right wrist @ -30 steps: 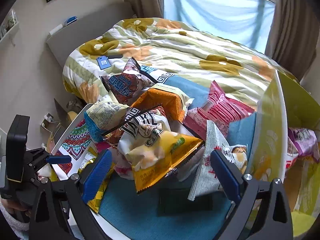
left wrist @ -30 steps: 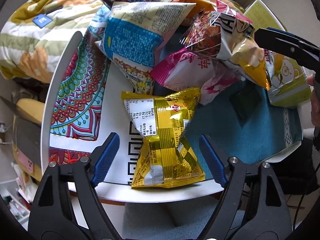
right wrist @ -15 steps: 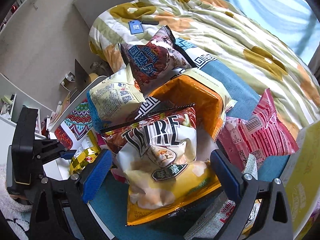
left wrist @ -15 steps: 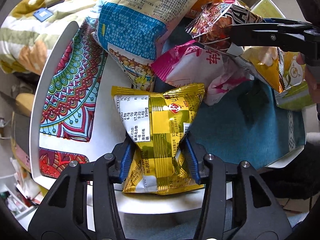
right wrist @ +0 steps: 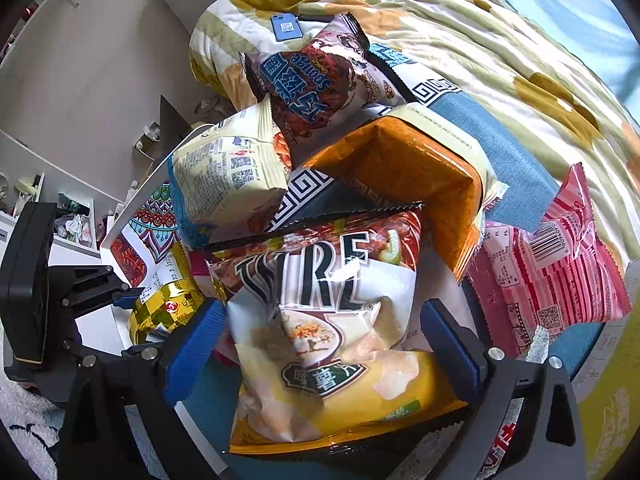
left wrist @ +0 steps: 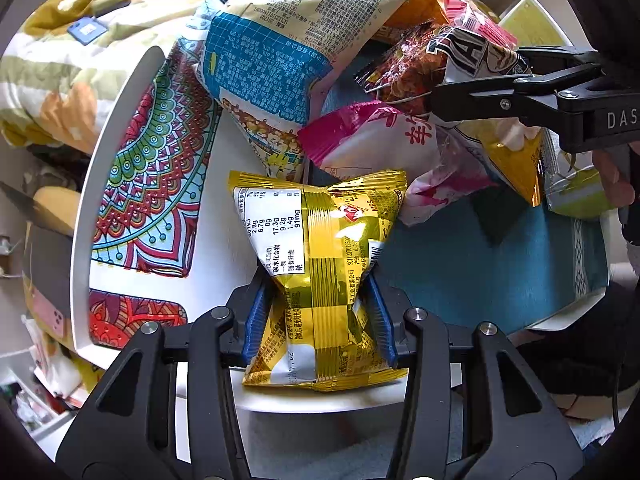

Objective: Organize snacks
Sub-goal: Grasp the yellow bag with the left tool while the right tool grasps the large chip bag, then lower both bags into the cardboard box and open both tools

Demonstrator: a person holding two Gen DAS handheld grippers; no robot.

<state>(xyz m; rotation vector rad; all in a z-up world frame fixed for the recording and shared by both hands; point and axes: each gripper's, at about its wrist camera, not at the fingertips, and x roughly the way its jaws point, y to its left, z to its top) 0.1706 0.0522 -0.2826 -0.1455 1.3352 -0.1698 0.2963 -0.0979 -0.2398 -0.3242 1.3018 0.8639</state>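
Note:
My left gripper (left wrist: 318, 316) is shut on a gold snack bag (left wrist: 320, 248) at the near edge of the white table (left wrist: 120, 128); the bag is pinched at its waist. It also shows in the right wrist view (right wrist: 168, 308). My right gripper (right wrist: 320, 348) straddles a yellow and white chip bag (right wrist: 332, 340), its blue pads beside the bag's sides, jaws wide. That bag shows in the left wrist view (left wrist: 480, 64) under the right gripper's arm (left wrist: 520, 96). A pile of snack bags lies behind: a blue and cream bag (left wrist: 276, 60), a pink bag (left wrist: 372, 148), an orange bag (right wrist: 412, 176), a brown bag (right wrist: 320, 76).
A red striped bag (right wrist: 556, 264) lies at the right on a teal cloth (left wrist: 500, 264). A patterned mat (left wrist: 156, 168) covers the table's left. A bed with a floral quilt (right wrist: 480, 28) and a blue phone (right wrist: 286, 28) lies behind.
My left gripper moved forward and closed on the gold bag. My right gripper moved down and forward around the yellow chip bag.

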